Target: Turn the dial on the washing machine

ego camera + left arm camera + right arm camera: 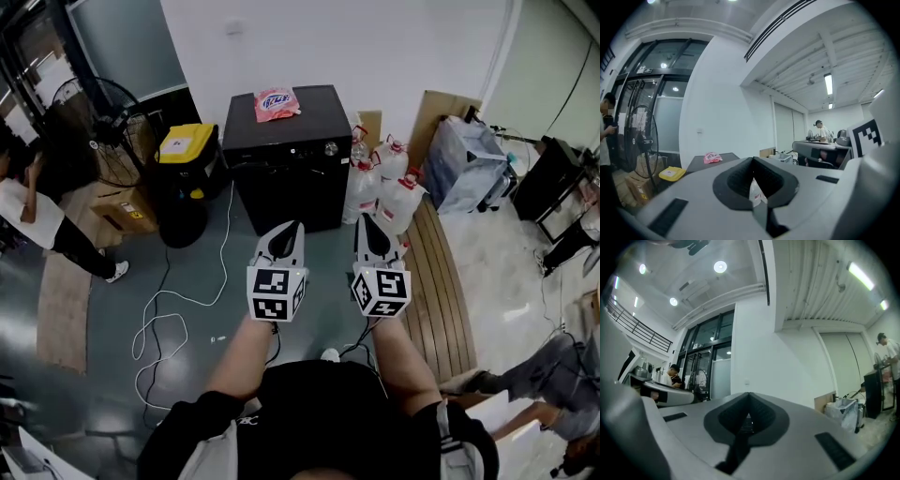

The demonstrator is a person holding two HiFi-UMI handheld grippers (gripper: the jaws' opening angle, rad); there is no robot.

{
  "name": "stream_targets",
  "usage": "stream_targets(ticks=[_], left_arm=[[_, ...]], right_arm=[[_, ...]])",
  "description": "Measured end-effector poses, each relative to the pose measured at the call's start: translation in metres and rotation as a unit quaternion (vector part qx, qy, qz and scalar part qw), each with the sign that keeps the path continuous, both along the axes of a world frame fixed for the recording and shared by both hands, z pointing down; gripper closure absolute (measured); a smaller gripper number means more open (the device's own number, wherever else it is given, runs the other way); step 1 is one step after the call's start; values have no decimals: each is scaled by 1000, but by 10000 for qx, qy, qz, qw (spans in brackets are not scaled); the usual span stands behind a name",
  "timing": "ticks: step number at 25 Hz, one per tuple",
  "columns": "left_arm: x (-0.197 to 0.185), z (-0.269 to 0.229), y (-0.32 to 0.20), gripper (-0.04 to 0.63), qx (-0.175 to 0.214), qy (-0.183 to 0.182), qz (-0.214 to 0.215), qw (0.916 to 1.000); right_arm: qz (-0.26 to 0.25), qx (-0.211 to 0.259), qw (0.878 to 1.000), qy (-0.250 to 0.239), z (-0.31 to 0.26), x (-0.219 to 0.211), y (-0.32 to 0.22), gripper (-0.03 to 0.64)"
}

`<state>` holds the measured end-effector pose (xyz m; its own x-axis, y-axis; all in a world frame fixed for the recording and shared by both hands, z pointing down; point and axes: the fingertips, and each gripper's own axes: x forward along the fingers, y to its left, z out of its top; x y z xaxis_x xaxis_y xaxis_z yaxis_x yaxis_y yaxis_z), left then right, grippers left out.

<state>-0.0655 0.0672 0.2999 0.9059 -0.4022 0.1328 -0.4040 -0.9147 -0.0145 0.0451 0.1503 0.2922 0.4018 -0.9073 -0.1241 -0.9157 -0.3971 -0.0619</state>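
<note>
Head view: I see the washing machine [286, 178] on the floor against the far wall, with its dial [330, 148] at the front panel's right end. The left claw [284, 230] and right claw [368, 223] hang side by side, short of the machine.
Left gripper view: jaws closed together, empty.
Right gripper view: jaws closed together, empty.

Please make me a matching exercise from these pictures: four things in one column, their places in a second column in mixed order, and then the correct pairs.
Things
1. pink packet
2. yellow lid
3. white jugs
4. white cable

Places
A. loose on the floor
B. on top of the washing machine
C. on the black bin
D. beside the machine, at the head view's right

Pairs: 1-B, 2-C, 3-D, 4-A
</note>
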Motion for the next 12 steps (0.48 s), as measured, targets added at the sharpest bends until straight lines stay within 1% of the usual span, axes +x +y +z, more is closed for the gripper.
stream_targets(ticks=[5,12], left_arm=[[40,5,-8,584,-56,-44,-86,9999],[74,22,-33,584,-104,-117,-211,9997]], right_arm=[[-163,-79,9998,-13,5,39,-15,617],[-292,-26,9996,10,15,74,-40,617]])
